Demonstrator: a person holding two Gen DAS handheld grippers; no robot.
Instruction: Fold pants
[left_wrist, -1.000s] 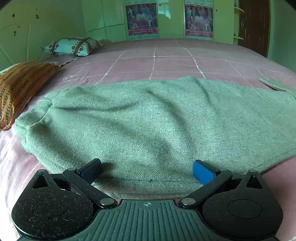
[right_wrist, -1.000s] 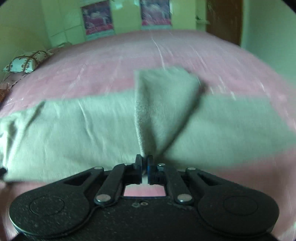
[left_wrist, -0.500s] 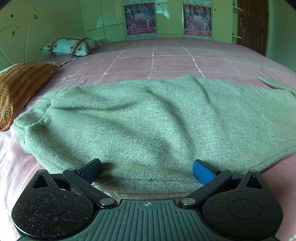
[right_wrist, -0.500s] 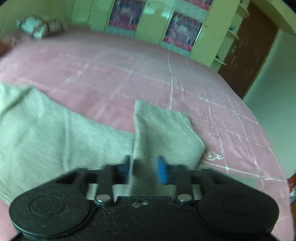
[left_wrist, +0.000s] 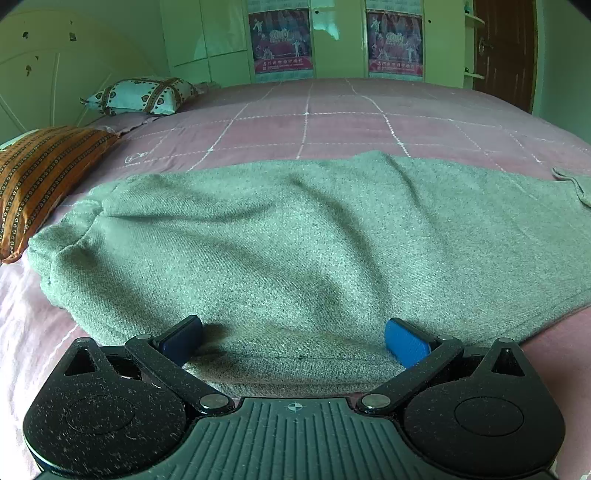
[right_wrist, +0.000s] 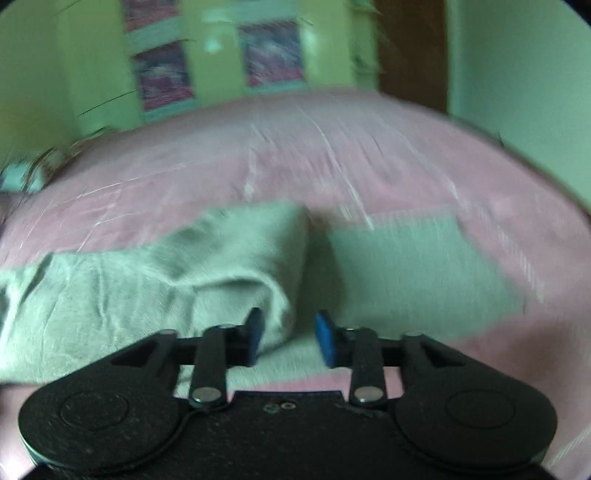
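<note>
In the left wrist view the left gripper (left_wrist: 293, 341) sits low over the near edge of the grey-green pants (left_wrist: 295, 251), which lie spread across the pink bedspread (left_wrist: 332, 125). Its claw is spread wide, the blue pads (left_wrist: 406, 345) resting at the cloth's near hem with nothing pinched between them. This view alone is sharp enough to show the weave of the fabric, an orange striped pillow (left_wrist: 40, 177) at the left, a white patterned pillow (left_wrist: 142, 95) behind it, two posters (left_wrist: 282, 40) on the far cupboards and a dark door (left_wrist: 504, 51) at the right.

The right wrist view is smeared by motion. Here the right gripper (right_wrist: 288, 338) has its claw partly parted, holding nothing; a rolled fold of the pants (right_wrist: 236, 258) lies just beside its left pad. Only this view shows that fold lying over the flat part of the cloth, with a further stretch of cloth off to the right.
</note>
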